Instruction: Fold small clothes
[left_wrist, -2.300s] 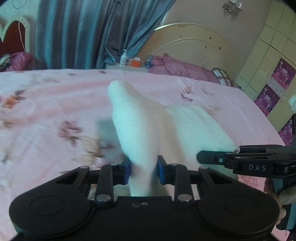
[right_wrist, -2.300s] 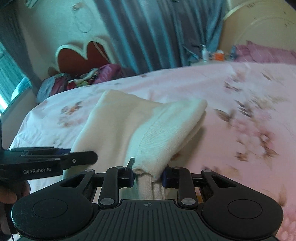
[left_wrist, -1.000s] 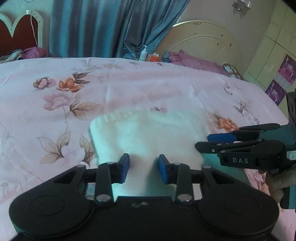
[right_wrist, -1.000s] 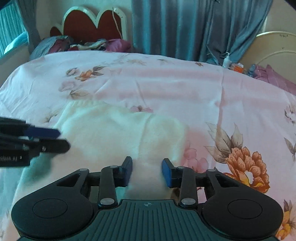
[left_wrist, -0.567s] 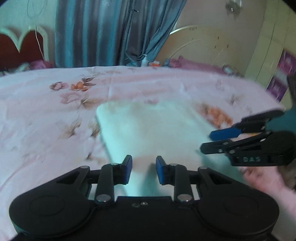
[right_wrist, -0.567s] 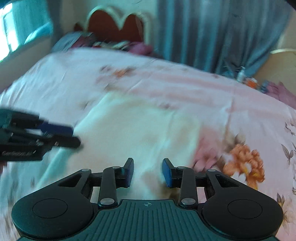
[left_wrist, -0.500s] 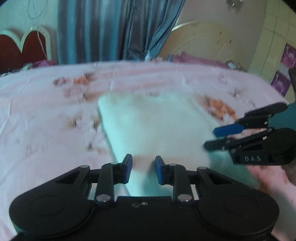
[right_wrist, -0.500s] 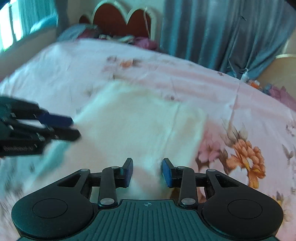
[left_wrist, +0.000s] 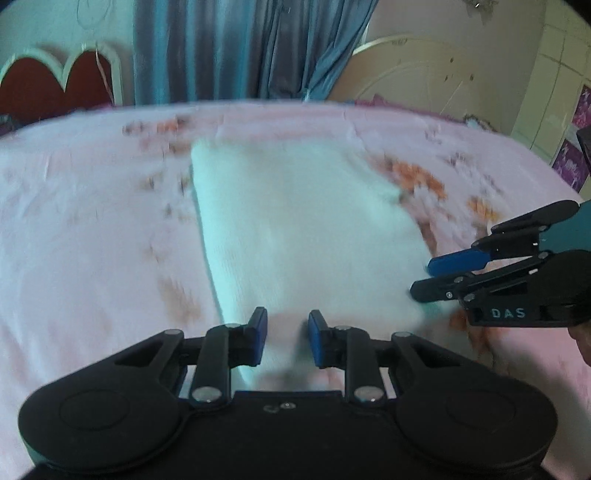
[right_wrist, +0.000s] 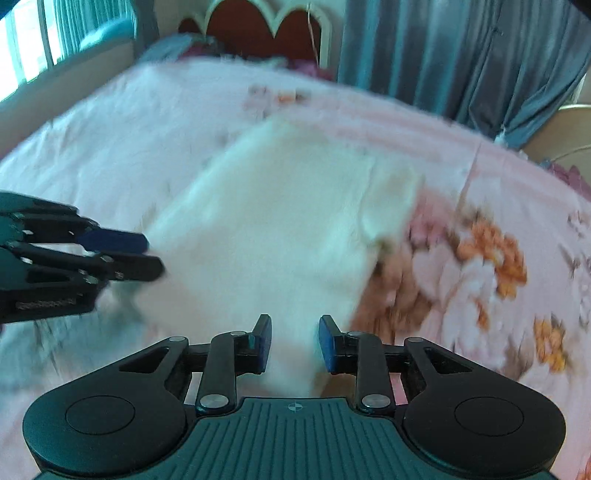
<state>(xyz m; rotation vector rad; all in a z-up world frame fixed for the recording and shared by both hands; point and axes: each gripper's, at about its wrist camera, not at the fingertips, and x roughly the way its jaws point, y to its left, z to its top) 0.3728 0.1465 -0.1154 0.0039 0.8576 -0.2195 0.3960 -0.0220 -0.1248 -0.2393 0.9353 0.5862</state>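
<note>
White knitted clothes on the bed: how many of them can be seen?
1. The white knitted garment lies folded flat on the pink flowered bedsheet, in front of both cameras. More may lie outside the views.

only readable bit is "DAS" on the right gripper (left_wrist: 424, 278); the left gripper (right_wrist: 155, 254) label looks too blurred to read

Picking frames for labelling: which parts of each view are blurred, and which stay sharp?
Left wrist view: bedspread and white cloth motion-smeared, left gripper crisp. Right wrist view: same smear on cloth and florals, right gripper sharp; fisheye bends the edges.
</note>
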